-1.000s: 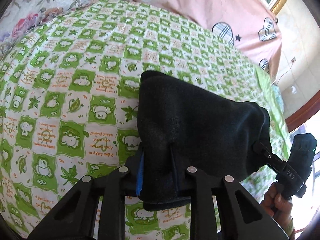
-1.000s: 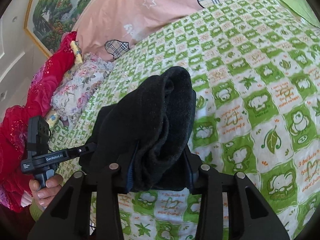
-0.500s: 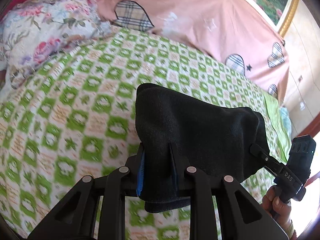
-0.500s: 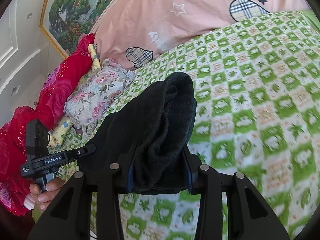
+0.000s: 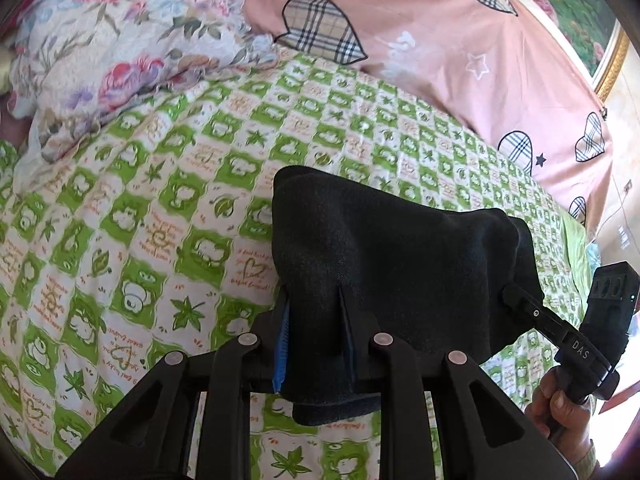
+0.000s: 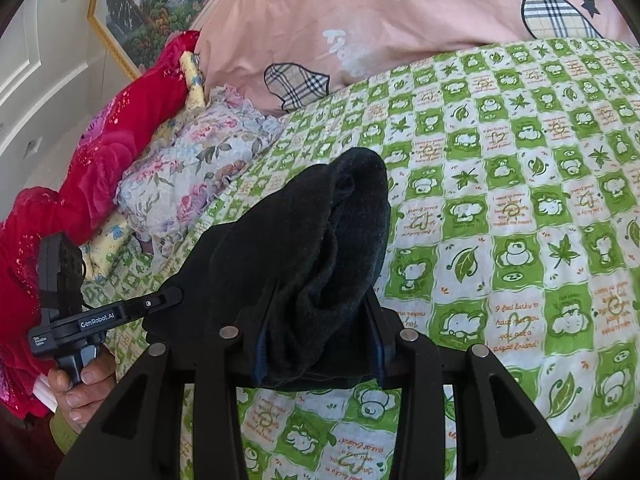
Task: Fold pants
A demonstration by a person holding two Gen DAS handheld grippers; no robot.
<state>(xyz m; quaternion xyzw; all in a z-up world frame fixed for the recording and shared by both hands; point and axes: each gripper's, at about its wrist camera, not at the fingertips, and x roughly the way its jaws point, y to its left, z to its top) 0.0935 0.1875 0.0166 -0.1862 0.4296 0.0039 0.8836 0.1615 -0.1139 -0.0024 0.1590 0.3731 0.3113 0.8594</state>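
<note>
Two claws hold one bundle of folded black pants (image 5: 392, 272) above a bed. The left claw (image 5: 314, 344) is closed on one end of the pants, blue pads pressed into the cloth, a short flap hanging below its fingers. The right claw (image 6: 316, 340) is closed on the other end, where the thick folded layers bunch up between its fingers. In the left view the right claw's handle sits at the far right, gripped by a hand (image 5: 560, 412). In the right view a hand (image 6: 82, 384) grips the left claw's handle at the lower left. Beneath the pants lies a green-and-white checked bedsheet (image 5: 132, 248) printed with leaves and cartoon animals. Beyond it are a floral pillow (image 5: 112, 48), a pink cover with plaid hearts (image 5: 420, 40), a red blanket (image 6: 108, 136) and a gold-framed landscape painting (image 6: 152, 4).
</note>
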